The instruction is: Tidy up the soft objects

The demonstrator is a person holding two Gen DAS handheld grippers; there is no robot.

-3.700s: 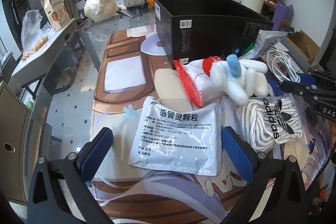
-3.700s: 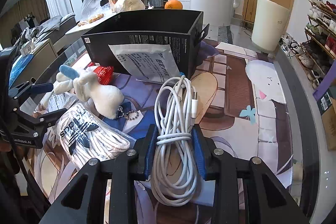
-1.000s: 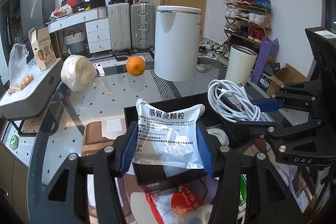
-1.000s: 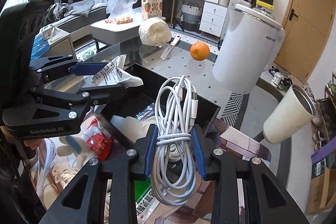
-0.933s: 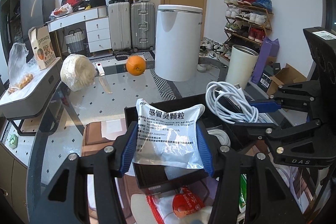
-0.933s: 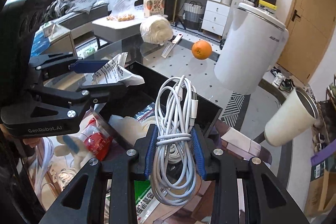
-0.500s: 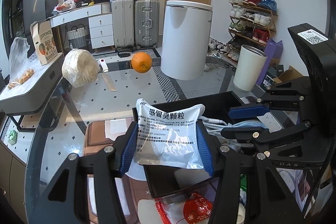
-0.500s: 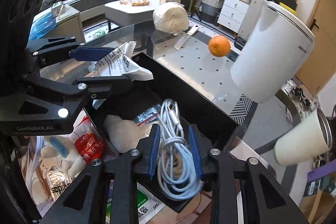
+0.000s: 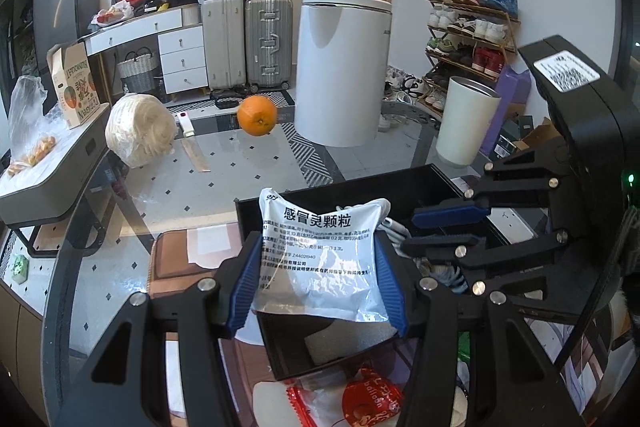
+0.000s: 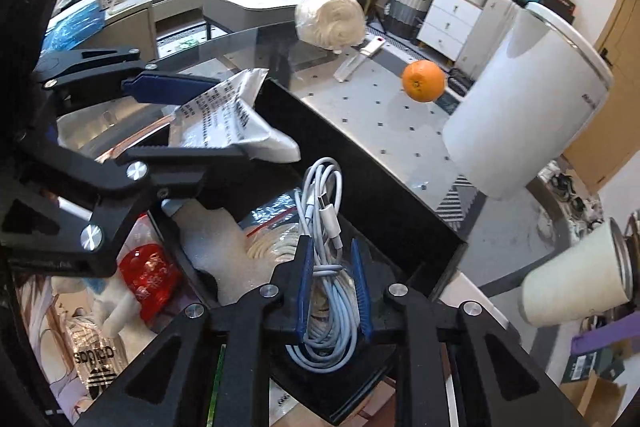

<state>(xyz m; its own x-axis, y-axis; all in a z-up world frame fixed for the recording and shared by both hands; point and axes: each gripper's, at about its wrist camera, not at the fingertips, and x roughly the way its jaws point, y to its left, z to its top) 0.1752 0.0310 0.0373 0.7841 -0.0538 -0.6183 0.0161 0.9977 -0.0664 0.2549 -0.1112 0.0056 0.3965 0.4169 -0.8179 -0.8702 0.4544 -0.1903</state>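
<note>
Black cardboard box (image 10: 372, 179) is where everything's going, and it's already got some stuff in it: a pale foam-looking lump (image 10: 216, 247), a zip bag with a coiled cord inside (image 10: 272, 239), maybe more underneath that I can't make out. Right tool (image 10: 332, 291) is clamped tight on the white cable bundle (image 10: 324, 267) and has it down inside the box, jaws have just been squeezing in on it with the cable between them, so that one looks basically delivered, just needs letting go. Left tool (image 9: 316, 279) is clamped on the silver medicine pouch (image 9: 320, 259), held above the near edge of the box, not inside yet as far as I can tell. So my read: two items mid-drop, pouch next in line. What's left out on the surface (image 10: 56, 339): the red balloon packet (image 10: 146, 275) just outside the box wall, a white plush toy with a blue bit (image 10: 108, 303) beside it, and the adidas bag of laces (image 10: 96, 359) nearer the camera. There's also a green-edged packet under the right tool, hard to tell what. I'd say roughly halfway, maybe a bit less. The orange (image 9: 257, 115) and the other clutter on the glass don't look like part of it.
</note>
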